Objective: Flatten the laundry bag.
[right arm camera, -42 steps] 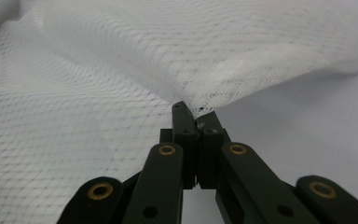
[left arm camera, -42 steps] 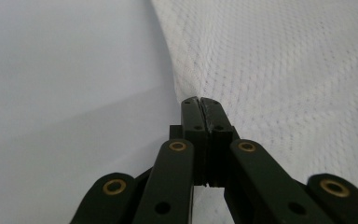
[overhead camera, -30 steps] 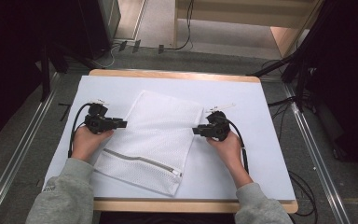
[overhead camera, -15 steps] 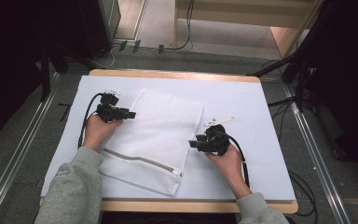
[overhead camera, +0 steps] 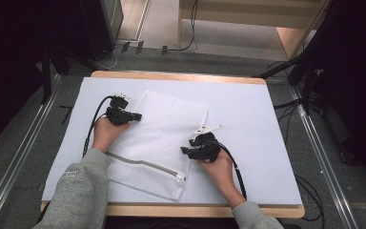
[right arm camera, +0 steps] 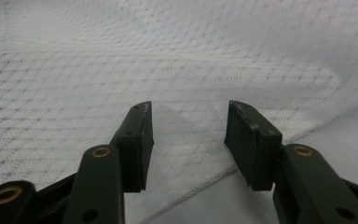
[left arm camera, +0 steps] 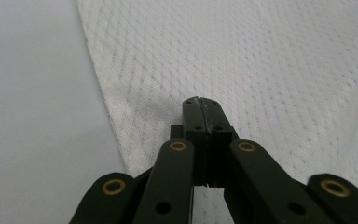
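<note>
The white mesh bag (overhead camera: 164, 138) is lying flat on the white sheet (overhead camera: 257, 114) that covers the table, a bit left of the middle. It is turned at a slant, with its zipper (overhead camera: 145, 164) running along the end nearest the person.

The left gripper (overhead camera: 136, 116) is sitting at the bag's far left edge. In the left gripper view its jaws have just been closing and are now standing tip to tip (left arm camera: 200, 103) right over the mesh (left arm camera: 261, 56), just inside the edge. I cannot tell whether a bit of the netting is caught between them or whether they are only pressing on top of it.

The right gripper (overhead camera: 185, 150) is coming in at the bag's right edge, about halfway along. Its jaws have just been opening and are standing wide (right arm camera: 189, 121). The edge of the bag (right arm camera: 121, 56) is running beneath the gap, but neither pad is pressing on it.

To my eye the person is taking hold of the bag by its two long sides, probably to lift, turn or fold it, and the work is only starting. The left side may already be pinched, while the right is lining up.

Next the right gripper is going to need to go low enough to get one jaw under the thin edge before closing. The mesh is limp and lying flat, so the jaws could easily slide over it and close on nothing.
</note>
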Motion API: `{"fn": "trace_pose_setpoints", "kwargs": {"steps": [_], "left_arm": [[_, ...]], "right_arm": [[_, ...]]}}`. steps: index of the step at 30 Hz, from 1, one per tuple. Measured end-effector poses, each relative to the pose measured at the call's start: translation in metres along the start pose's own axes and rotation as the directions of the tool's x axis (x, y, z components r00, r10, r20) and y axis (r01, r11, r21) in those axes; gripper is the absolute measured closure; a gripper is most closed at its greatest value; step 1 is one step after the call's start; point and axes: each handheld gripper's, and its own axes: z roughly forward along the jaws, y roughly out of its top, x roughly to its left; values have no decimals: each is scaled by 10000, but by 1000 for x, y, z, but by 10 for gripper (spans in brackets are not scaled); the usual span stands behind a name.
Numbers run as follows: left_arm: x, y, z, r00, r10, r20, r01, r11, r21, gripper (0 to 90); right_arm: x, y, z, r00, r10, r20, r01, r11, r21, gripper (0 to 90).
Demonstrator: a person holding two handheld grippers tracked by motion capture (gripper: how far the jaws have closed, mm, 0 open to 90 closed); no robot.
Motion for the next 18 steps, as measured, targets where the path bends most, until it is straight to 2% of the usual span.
{"fn": "trace_pose_setpoints", "kwargs": {"steps": [2,5,8,10,11,12,18], "left_arm": [[2,0,-1,9999,-138,103,138,9999,58,900],[3,0,-7,9999,-101,-59,100,9999,-35,900],[6,1,-15,9987,-20,-501,13,9999,-139,788],[9,0,-18,9978,-70,-658,59,9998,-170,770],[10,0,-18,9974,-162,-700,151,9997,-172,729],[10,-1,-16,9972,-218,-713,210,9997,-122,670],[6,-1,-7,9995,-42,-320,33,9996,-263,669]], "right_arm": [[0,0,-1,10000,62,28,-62,10000,53,533],[-2,0,-7,9988,-157,463,158,9999,-25,530],[-7,-2,-8,9991,78,420,-83,9999,115,514],[-7,-4,-8,9991,93,417,-97,9999,86,506],[-6,-4,-7,9990,109,441,-111,9999,45,498],[-6,-4,-6,9991,54,430,-55,10000,19,489],[5,-4,0,9984,-200,529,211,9995,-219,483]]}}
